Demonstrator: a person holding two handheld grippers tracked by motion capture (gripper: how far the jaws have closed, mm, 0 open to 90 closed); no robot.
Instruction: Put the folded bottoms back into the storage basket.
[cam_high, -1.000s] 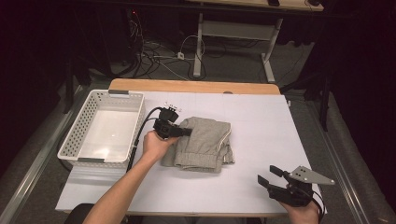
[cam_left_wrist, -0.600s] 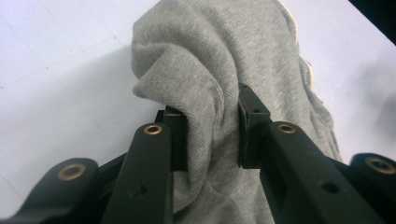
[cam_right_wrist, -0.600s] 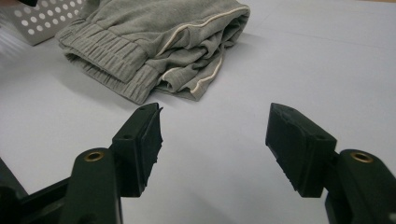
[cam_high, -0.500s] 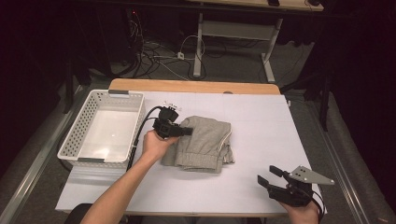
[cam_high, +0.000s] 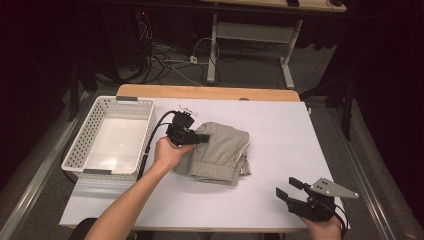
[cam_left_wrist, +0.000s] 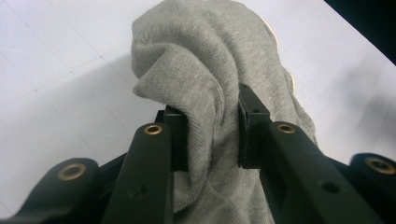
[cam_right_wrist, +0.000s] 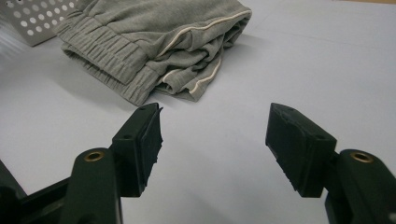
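We see the folded sweatpants (cam_high: 218, 152) at the middle of the surface (cam_high: 280, 130), the basket (cam_high: 91, 135) to their left, the right gripper (cam_high: 289, 190) near the front right corner.

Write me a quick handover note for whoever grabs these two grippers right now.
Left gripper: shut on a fold of the folded grey knit garment with cream piping, which lies mid-table.
Right gripper: open, holding nothing, at the near right of the white table, pointing at the garment.
White perforated plastic basket: left of the garment, with nothing in it.
Done: garment folded and gripped.
Left: probably move it into the basket.
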